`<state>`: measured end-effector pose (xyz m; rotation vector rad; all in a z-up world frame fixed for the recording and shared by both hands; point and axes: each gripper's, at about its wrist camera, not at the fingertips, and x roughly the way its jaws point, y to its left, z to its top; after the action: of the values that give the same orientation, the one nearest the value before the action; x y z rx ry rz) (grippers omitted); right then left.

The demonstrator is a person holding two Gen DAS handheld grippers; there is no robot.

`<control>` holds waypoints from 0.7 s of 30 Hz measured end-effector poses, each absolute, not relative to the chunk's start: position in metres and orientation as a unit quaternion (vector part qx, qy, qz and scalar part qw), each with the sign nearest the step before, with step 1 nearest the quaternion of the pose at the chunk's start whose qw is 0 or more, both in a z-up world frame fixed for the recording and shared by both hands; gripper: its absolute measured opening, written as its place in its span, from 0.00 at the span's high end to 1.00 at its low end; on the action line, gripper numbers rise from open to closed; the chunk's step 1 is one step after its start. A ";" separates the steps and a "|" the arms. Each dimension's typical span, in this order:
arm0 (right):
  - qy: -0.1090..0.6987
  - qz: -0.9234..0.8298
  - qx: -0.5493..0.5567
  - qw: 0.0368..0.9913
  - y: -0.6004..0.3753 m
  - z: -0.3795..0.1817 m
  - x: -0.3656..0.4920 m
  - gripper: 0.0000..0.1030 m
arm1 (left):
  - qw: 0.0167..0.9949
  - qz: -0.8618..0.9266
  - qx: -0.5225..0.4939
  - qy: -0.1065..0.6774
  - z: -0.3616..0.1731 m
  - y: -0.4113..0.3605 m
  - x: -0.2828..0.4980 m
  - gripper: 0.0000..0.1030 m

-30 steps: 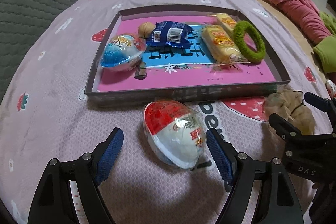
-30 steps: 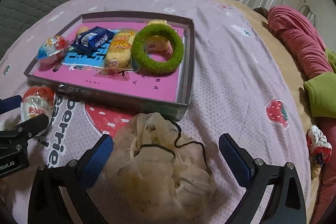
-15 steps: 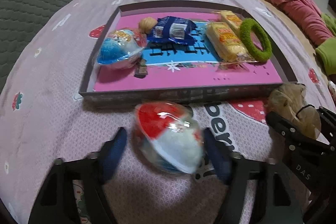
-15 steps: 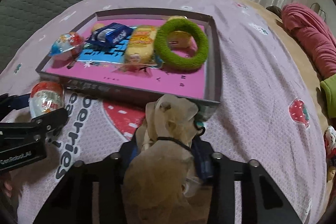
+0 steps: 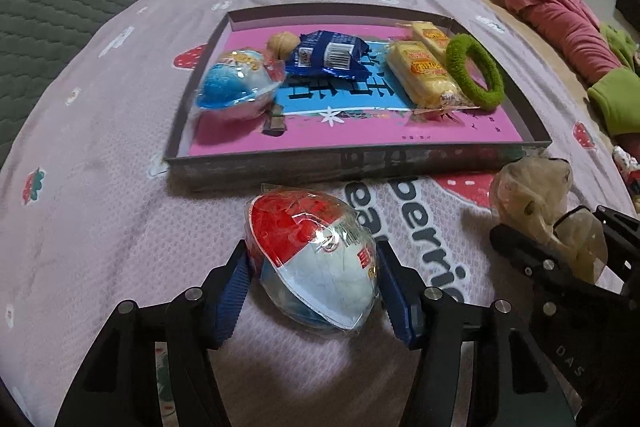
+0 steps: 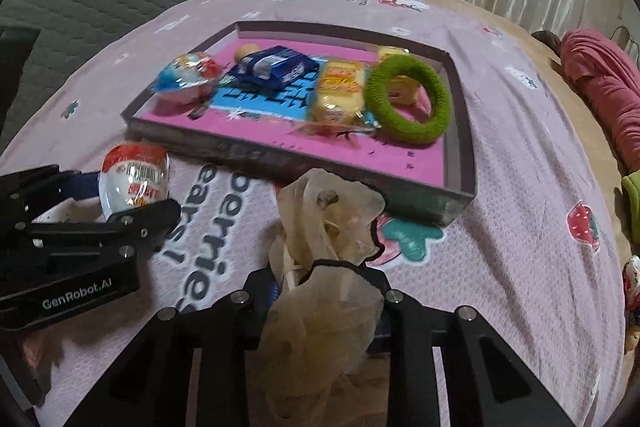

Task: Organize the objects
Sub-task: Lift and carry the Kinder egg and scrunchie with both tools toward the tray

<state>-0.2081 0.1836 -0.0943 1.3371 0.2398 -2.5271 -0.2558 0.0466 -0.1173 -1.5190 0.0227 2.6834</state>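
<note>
**Operator:** Both tongs have just been closing and each has something now. My left gripper (image 5: 314, 291) has its blue pads pressed on the flanks of the red-and-white toy egg (image 5: 312, 259), which sits on the bedspread (image 5: 100, 211) just outside the tray's near wall. My right gripper (image 6: 326, 301) is pinched on the beige mesh pouch (image 6: 328, 267), near the tray's near right corner.

**Spotter:** Where will they go?

**Operator:** Into the tray (image 5: 360, 163), I'd judge. There's bare pink floor along the near wall, in front of the blue toy egg (image 5: 236, 87) and the yellow snack bars (image 5: 424, 75).

**Spotter:** Anything to watch?

**Operator:** The egg's wrapper looks slick, so I'd lift straight up before moving forward and clear the wall properly. The pouch is floppy and hangs past the fingers; I'd raise it high enough that its loose end doesn't snag the rim or drag the green ring (image 6: 408, 103). One hand at a time, since the grippers sit close together.
</note>
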 end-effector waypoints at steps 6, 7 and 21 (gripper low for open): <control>0.088 -0.873 0.460 0.135 0.173 -0.086 -0.191 0.72 | 0.026 0.875 -0.484 -0.001 -0.106 0.033 -0.239 0.40; 0.089 -0.874 0.458 0.134 0.172 -0.084 -0.189 0.72 | 0.026 0.876 -0.481 0.001 -0.102 0.030 -0.234 0.40; 0.096 -0.896 0.415 0.122 0.157 -0.012 -0.145 0.72 | 0.027 0.898 -0.439 -0.002 -0.034 0.007 -0.178 0.40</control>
<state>-0.1448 0.1571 -0.0125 1.2116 0.2796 -2.6155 -0.1779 0.0069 -0.0341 -1.3544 -0.0074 2.7746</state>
